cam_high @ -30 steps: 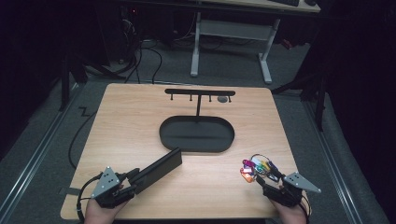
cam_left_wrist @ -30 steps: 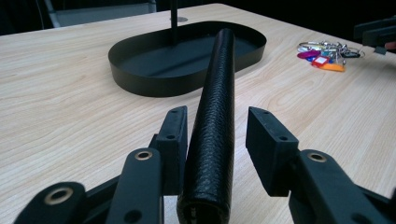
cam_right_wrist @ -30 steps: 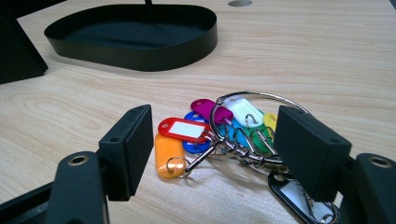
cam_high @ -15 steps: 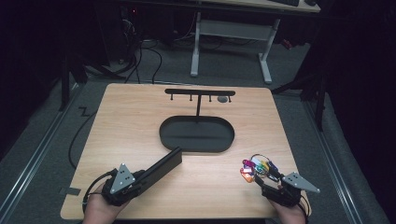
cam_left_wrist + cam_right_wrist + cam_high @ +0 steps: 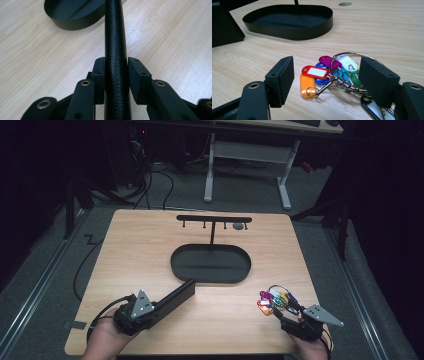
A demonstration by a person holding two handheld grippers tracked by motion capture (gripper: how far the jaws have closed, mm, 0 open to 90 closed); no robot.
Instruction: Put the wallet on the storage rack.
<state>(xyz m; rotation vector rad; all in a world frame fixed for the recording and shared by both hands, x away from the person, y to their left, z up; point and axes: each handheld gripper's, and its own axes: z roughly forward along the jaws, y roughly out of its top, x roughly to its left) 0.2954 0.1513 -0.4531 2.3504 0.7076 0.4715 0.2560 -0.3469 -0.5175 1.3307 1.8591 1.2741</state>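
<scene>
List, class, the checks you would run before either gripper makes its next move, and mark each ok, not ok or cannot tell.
1. Left gripper jaws pressing both sides of the black case: ok; they have just been closing on it.
2. Case clear of the black tray: cannot tell, its far end lies close to the rim.
3. Right gripper jaws open: ok.
4. Bunch of key tags lies between those jaws, ungripped: ok.
5. Hook stand upright: ok.
</scene>
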